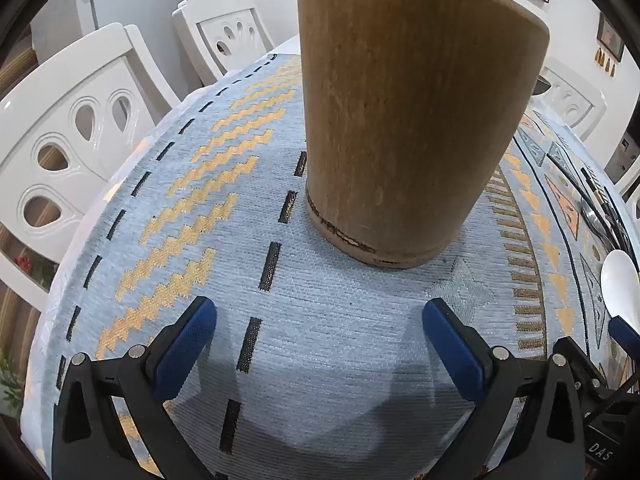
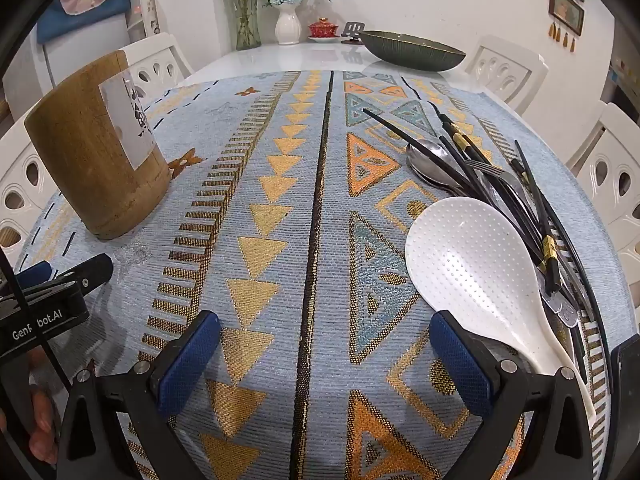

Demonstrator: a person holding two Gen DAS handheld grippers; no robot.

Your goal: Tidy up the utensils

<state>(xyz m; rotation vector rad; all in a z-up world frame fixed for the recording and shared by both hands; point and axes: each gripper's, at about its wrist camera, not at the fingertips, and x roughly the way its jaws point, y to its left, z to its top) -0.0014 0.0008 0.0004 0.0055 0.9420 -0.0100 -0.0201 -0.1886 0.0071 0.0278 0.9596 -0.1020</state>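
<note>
A tall bamboo utensil holder (image 1: 408, 120) stands upright on the patterned tablecloth, just ahead of my left gripper (image 1: 320, 332), which is open and empty. The holder also shows at the left of the right wrist view (image 2: 96, 152), with a white label on its side. My right gripper (image 2: 324, 344) is open and empty above the cloth. Just right of it lies a white rice paddle (image 2: 472, 268). Behind the paddle is a pile of black chopsticks (image 2: 460, 148), metal spoons (image 2: 428, 160) and a fork (image 2: 500, 176).
White chairs (image 1: 80, 128) surround the table. A dark green bowl (image 2: 412, 50), a white vase of flowers (image 2: 288, 20) and a red lidded cup (image 2: 323, 28) stand at the far end. The left gripper body (image 2: 44, 304) shows at the left of the right wrist view.
</note>
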